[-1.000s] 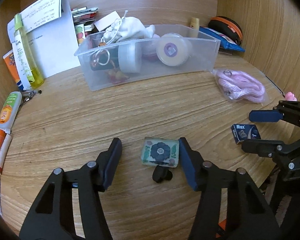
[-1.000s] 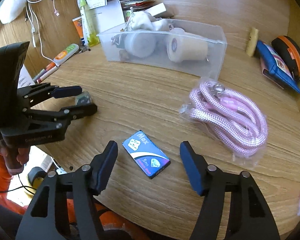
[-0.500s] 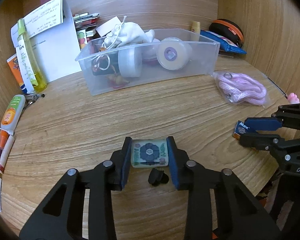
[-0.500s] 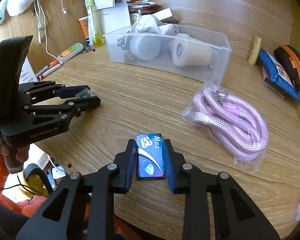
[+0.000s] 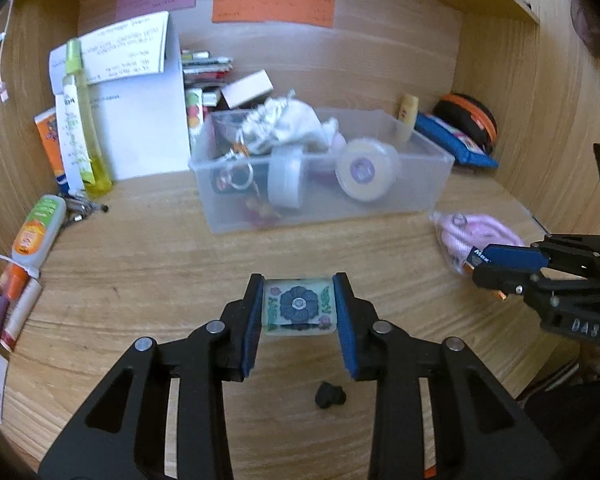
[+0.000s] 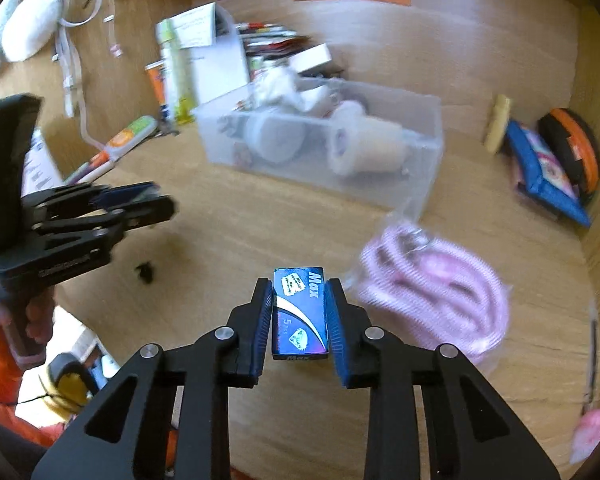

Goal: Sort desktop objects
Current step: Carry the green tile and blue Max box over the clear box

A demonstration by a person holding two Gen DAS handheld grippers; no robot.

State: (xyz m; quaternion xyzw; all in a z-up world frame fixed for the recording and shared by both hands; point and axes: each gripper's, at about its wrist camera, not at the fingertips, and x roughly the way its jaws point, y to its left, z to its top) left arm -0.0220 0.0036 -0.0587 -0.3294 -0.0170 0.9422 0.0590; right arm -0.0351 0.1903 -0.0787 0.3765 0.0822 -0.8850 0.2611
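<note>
Left wrist view: the left gripper [image 5: 299,312] has its fingers clamped on a flower-patterned tile [image 5: 299,309] above the bench [image 5: 140,272], before the clear bin [image 5: 320,208]. Right wrist view: the right gripper [image 6: 299,314] fingers pinch a blue Max box [image 6: 299,314] beside bagged pink rope [image 6: 436,292].

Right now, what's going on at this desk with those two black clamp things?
A person is tidying a cluttered wooden desk with a handheld gripper in each hand. The left gripper is clamped on a small flower tile, and the right gripper is clamped on a blue "Max" box. Both are held above the desk, in front of a clear bin already holding tape rolls and oddments. A pink rope lies bagged beside it.
</note>
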